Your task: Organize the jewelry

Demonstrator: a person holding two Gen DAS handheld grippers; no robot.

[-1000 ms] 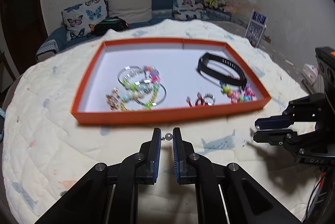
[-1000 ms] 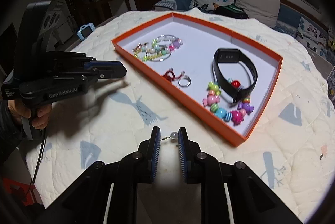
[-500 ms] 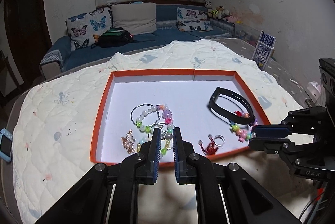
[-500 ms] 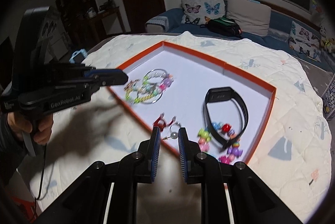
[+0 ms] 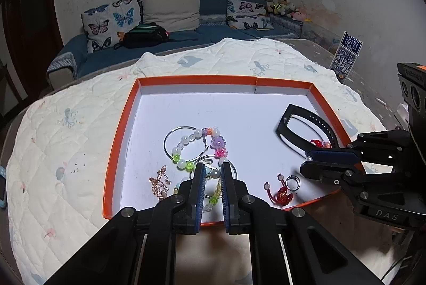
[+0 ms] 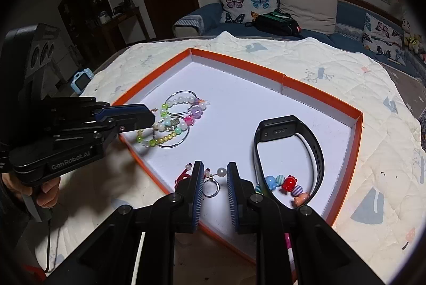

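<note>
Orange-rimmed tray (image 5: pixel 121 135) lay on the quilt; the left gripper (image 5: pixel 213 173) pinched a pearl earring (image 5: pixel 215 173), the right gripper (image 6: pixel 215 173) pinched another pearl stud (image 6: pixel 221 172) at the tray's six o'clock edge.

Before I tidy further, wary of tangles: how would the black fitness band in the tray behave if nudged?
The black fitness band stands on edge as an open loop, so it probably holds its shape yet may tip flat. On the orange tray's smooth white floor it likely slides, perhaps pushing the candy beads beside it.

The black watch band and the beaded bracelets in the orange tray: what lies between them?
In the right wrist view, bare white tray floor separates black watch band from beaded bracelets.
</note>
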